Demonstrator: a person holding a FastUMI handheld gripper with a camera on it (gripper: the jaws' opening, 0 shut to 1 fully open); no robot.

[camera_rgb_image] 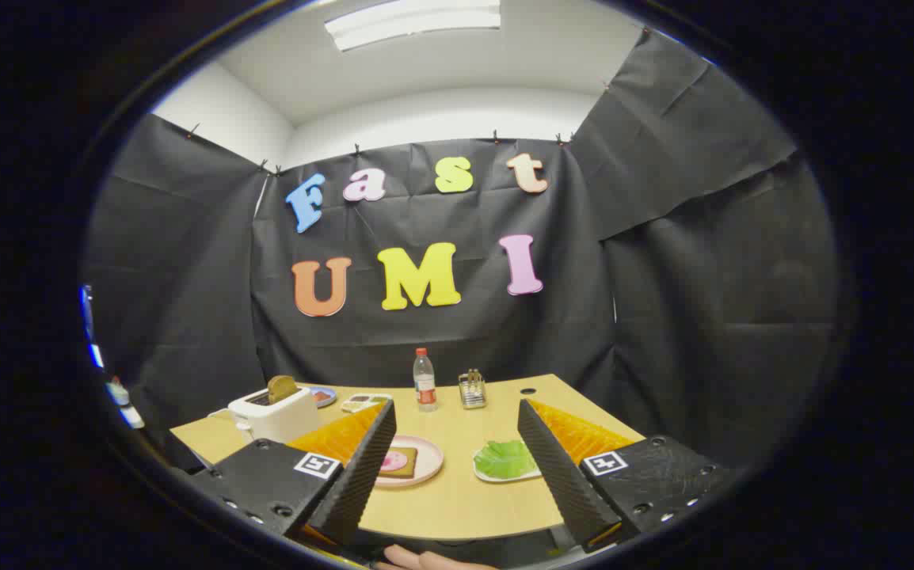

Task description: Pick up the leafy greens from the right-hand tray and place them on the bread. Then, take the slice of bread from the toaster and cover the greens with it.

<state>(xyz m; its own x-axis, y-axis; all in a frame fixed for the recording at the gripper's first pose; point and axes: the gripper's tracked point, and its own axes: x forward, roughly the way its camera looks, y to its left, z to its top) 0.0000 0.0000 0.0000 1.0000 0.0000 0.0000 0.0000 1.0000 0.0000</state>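
Nothing done yet: your hand-held gripper (457,443) is wide open and empty, greens (504,457) right of the bread (399,461), toaster (273,412) slice (282,387) untouched.

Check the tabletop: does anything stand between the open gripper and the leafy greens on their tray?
Nothing visible does. The gripper is open, and the green leafy lettuce lies on its small white tray just ahead between the fingers. The clear plastic bottle stands beyond it.
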